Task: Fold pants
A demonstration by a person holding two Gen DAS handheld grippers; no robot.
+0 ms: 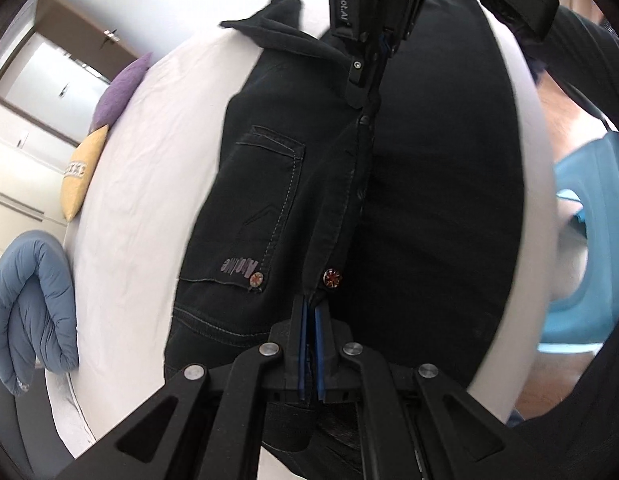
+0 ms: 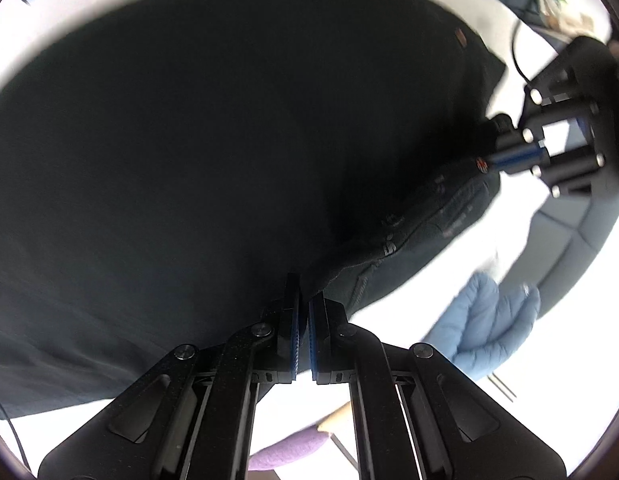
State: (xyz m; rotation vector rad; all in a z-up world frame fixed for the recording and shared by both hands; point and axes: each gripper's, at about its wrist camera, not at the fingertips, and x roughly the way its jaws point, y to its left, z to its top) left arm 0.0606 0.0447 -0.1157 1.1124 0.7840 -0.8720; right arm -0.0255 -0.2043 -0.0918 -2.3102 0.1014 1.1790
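Note:
Black pants (image 1: 429,200) lie spread on a white bed (image 1: 141,208), and a back pocket (image 1: 265,200) with grey stitching faces up. My left gripper (image 1: 311,306) is shut on a fold of the waist edge, right beside a red rivet button (image 1: 332,278). At the top of the left wrist view my right gripper (image 1: 365,100) pinches the same raised fold farther along. In the right wrist view my right gripper (image 2: 303,286) is shut on the dark cloth (image 2: 189,160). There my left gripper (image 2: 493,162) grips the pants at the right.
A purple pillow (image 1: 121,88) and a yellow pillow (image 1: 83,172) lie at the bed's far edge. A folded blue quilt (image 1: 33,300) sits beside the bed. A light blue plastic seat (image 1: 581,248) and a person's arm (image 1: 565,124) are at the right.

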